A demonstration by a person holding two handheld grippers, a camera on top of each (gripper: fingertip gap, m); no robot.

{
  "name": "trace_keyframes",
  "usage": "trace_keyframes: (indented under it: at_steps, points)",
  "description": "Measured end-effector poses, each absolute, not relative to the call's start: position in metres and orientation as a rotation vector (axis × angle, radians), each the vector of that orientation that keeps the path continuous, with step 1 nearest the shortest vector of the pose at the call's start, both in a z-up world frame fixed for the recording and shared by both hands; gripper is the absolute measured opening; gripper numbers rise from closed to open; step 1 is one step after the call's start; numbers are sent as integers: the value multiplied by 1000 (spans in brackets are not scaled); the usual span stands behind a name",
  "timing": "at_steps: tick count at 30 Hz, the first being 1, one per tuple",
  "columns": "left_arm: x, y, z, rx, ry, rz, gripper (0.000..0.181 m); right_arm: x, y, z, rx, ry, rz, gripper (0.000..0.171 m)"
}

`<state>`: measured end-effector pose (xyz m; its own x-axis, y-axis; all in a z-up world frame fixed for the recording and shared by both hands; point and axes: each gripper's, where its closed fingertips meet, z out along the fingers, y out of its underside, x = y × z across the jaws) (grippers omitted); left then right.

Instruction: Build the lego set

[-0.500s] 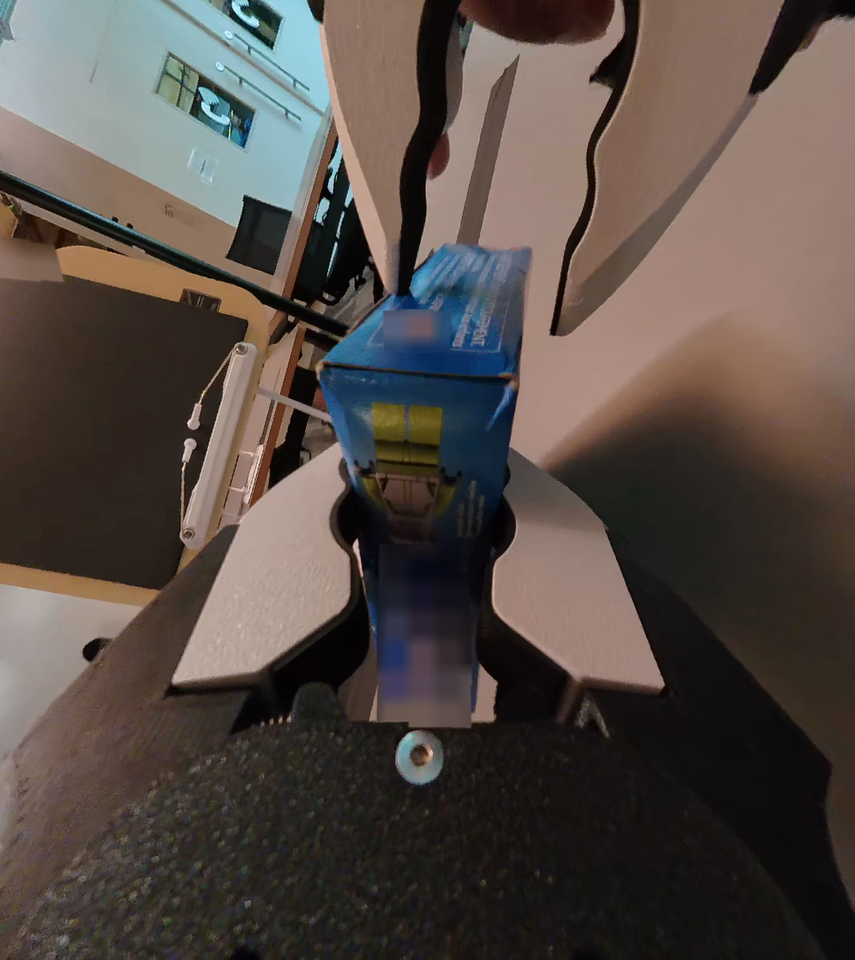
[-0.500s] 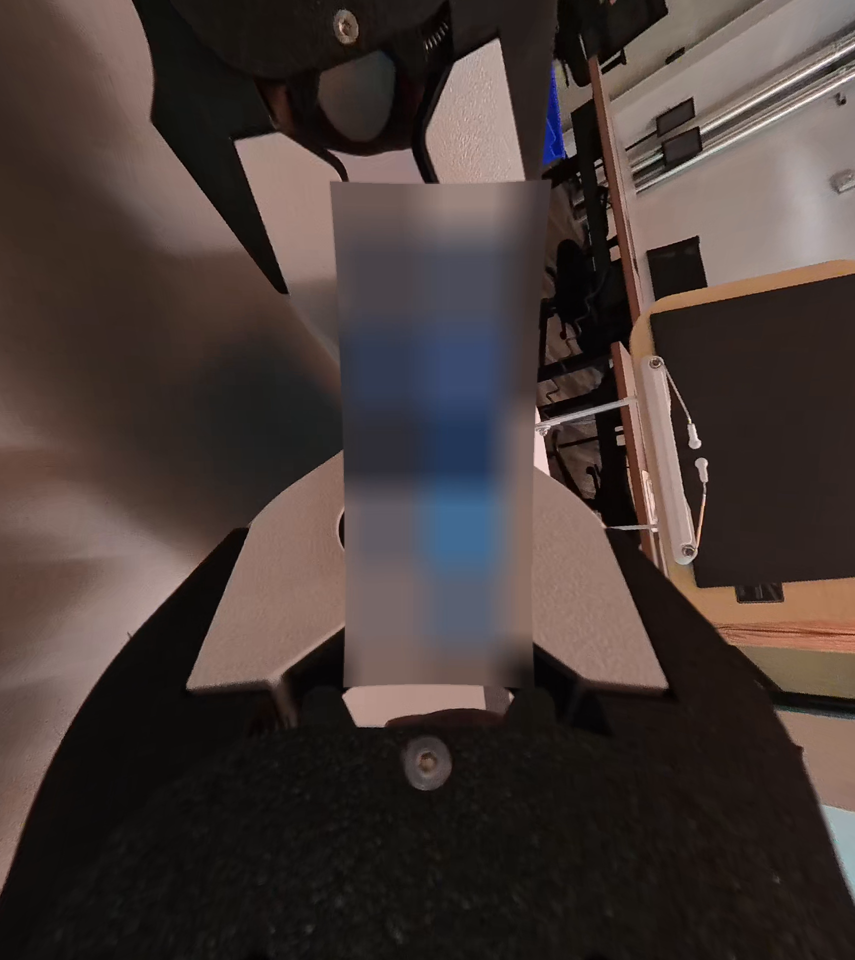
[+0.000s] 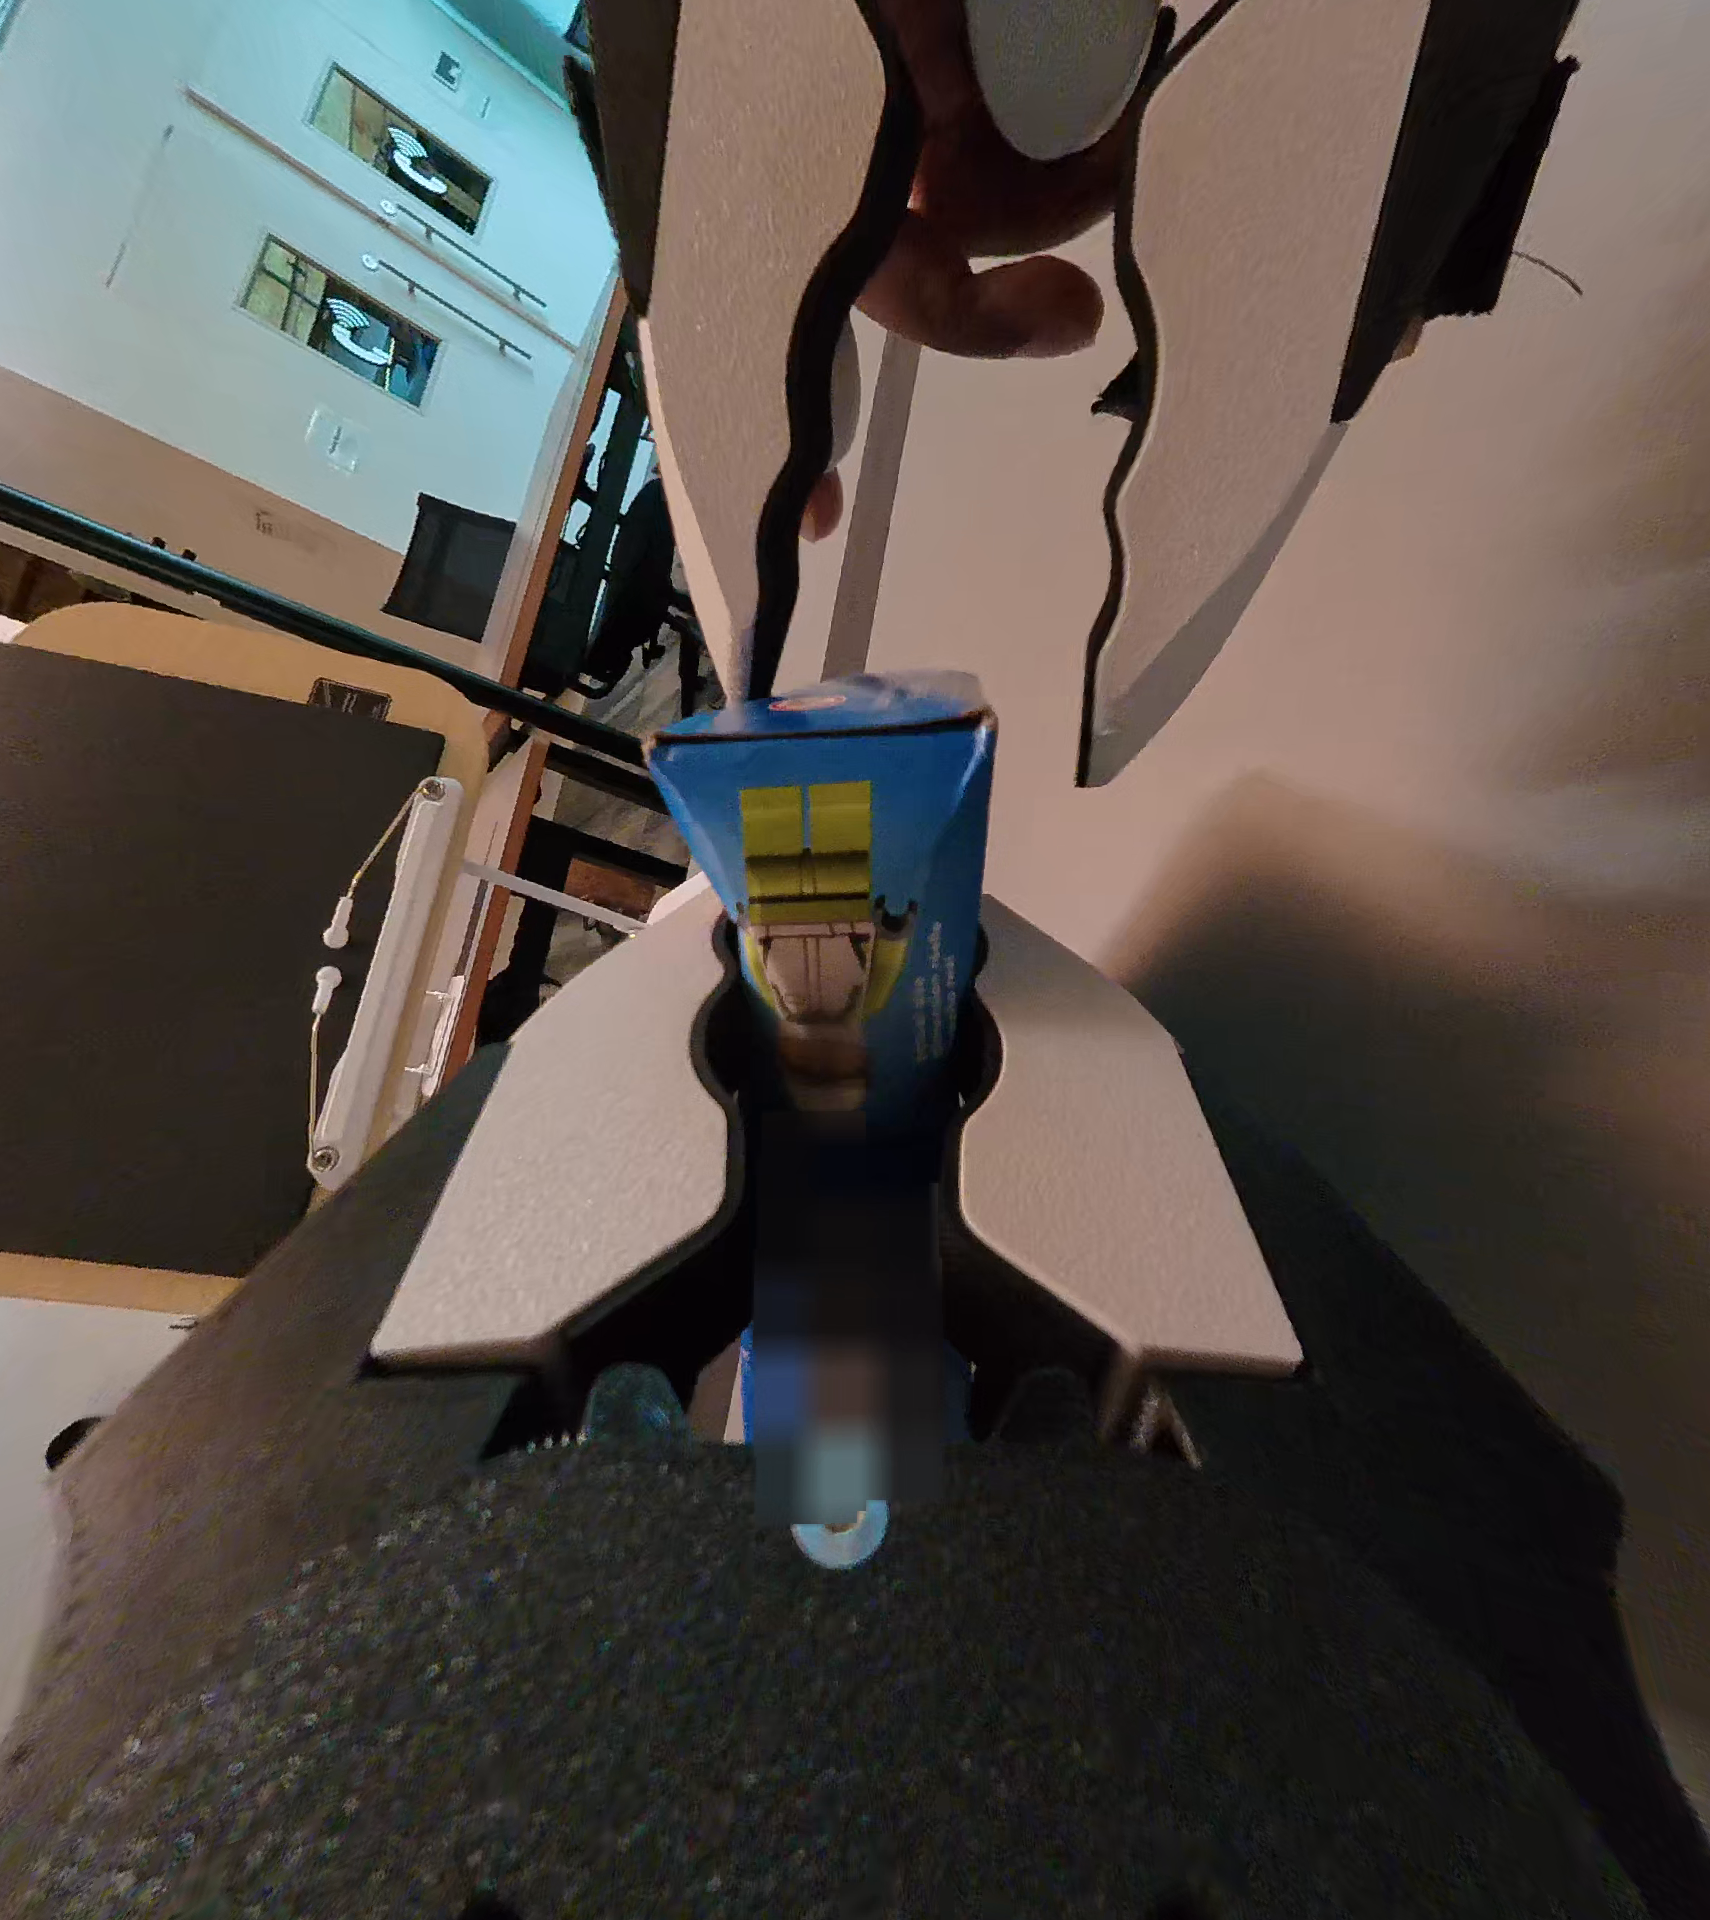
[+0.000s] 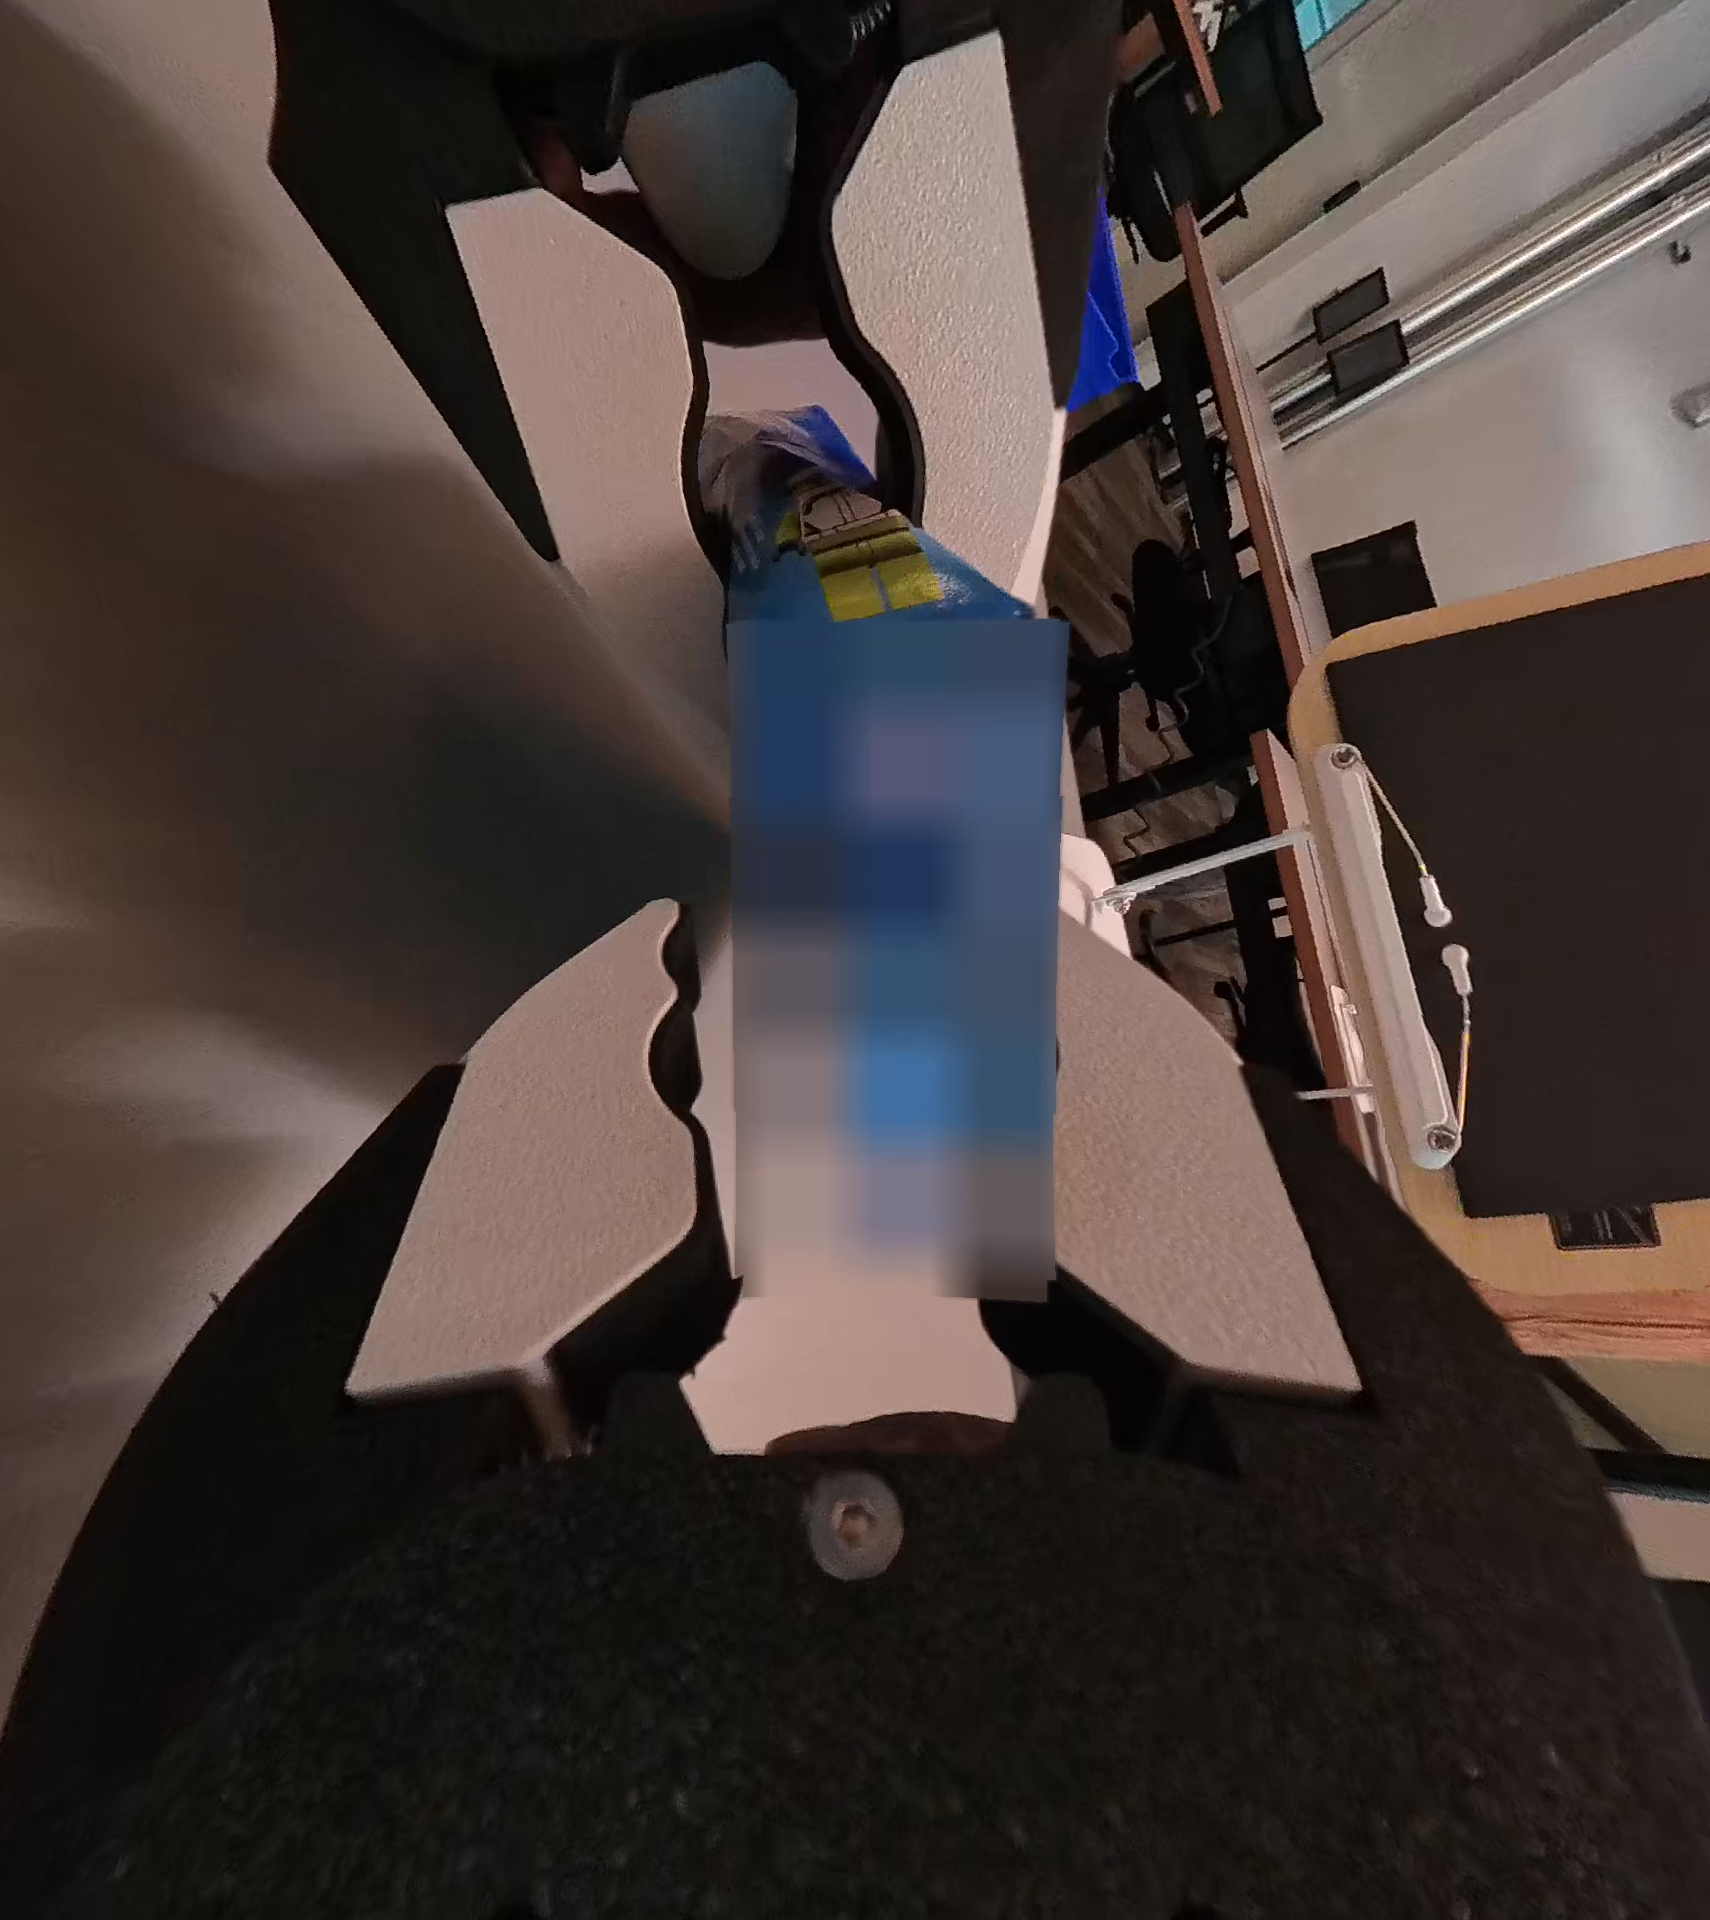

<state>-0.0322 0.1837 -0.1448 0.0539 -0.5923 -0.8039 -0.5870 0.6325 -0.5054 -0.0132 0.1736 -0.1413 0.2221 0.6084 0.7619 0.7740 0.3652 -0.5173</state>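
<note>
Left tongs (image 3: 856, 1039) pinch blue box (image 3: 830, 831); right tongs (image 3: 924, 717) spread wider, one finger stayed on flap; unopened.

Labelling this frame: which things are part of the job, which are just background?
Job:
- blue lego box, closed
- left tool, clamped on it
- right tool, open at its far end

Background:
- black padded panel
- white tube with cords
- wall windows

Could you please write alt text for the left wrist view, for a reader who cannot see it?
The left gripper is clamped on a blue lego box held upright. The right gripper reaches down from above, jaws spread, one fingertip touching the box's top edge. A dark panel stands at left.
</note>
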Motion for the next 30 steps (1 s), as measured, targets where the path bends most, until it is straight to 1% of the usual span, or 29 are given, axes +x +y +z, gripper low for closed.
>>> trace_keyframes:
  at_steps: [5, 13, 23, 24, 25, 28, 30]
  points:
    - [-30, 178, -146, -983, 1618, -19, 38, -11, 172, -139, -1323, -1438, -152, 41]
    - [-27, 173, -153, -971, 1659, -11, 37, -13, 167, -153, -1349, -1494, -157, 36]
    - [-28, 168, -149, -943, 1652, -66, 44, -18, 158, -154, -1373, -1523, -86, 29]
    - [-27, 167, -146, -941, 1640, -80, 49, -20, 152, -157, -1385, -1557, -42, 20]
    - [-27, 166, -148, -956, 1651, -102, 53, -24, 147, -159, -1396, -1564, 11, 18]
    - [-30, 168, -141, -967, 1606, -121, 47, -27, 153, -146, -1308, -1484, -4, 21]
    - [-30, 169, -138, -974, 1597, -143, 47, -26, 155, -140, -1330, -1457, 10, 26]
